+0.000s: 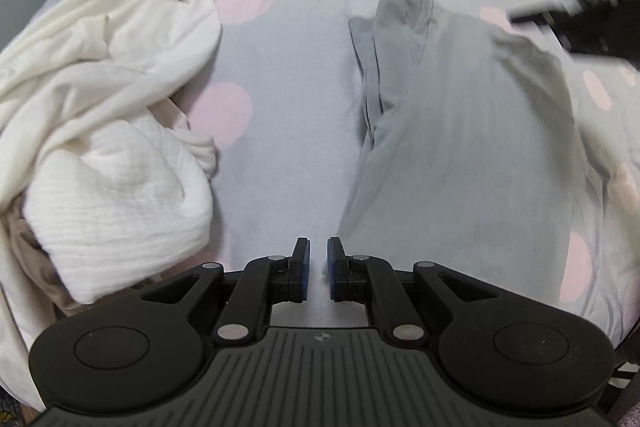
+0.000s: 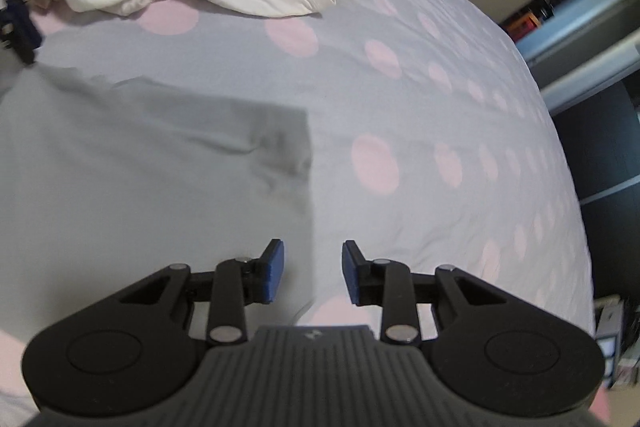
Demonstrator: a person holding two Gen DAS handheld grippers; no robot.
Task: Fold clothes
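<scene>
The bed cover (image 1: 288,147), pale grey with pink dots, is the landmark. On it lies the grey garment (image 1: 460,147), spread flat, with 1 folded corner standing up at its far end. Between the garment and the white pile (image 1: 100,131) of crumpled clothes a wide strip of bare cover is free. In the right wrist view the garment's edge (image 2: 308,163) runs straight toward the camera, and beyond it the cover is bare up to its rounded far border, where a dark wall and shelves (image 2: 592,27) begin.

No writing can be read; only a small emblem sits on each tool body.

The left gripper (image 1: 319,259) hangs over the cover beside the garment's near edge, its pads almost together and nothing between them. The right gripper (image 2: 313,267) stands part spread above the garment's edge, pinching nothing.
</scene>
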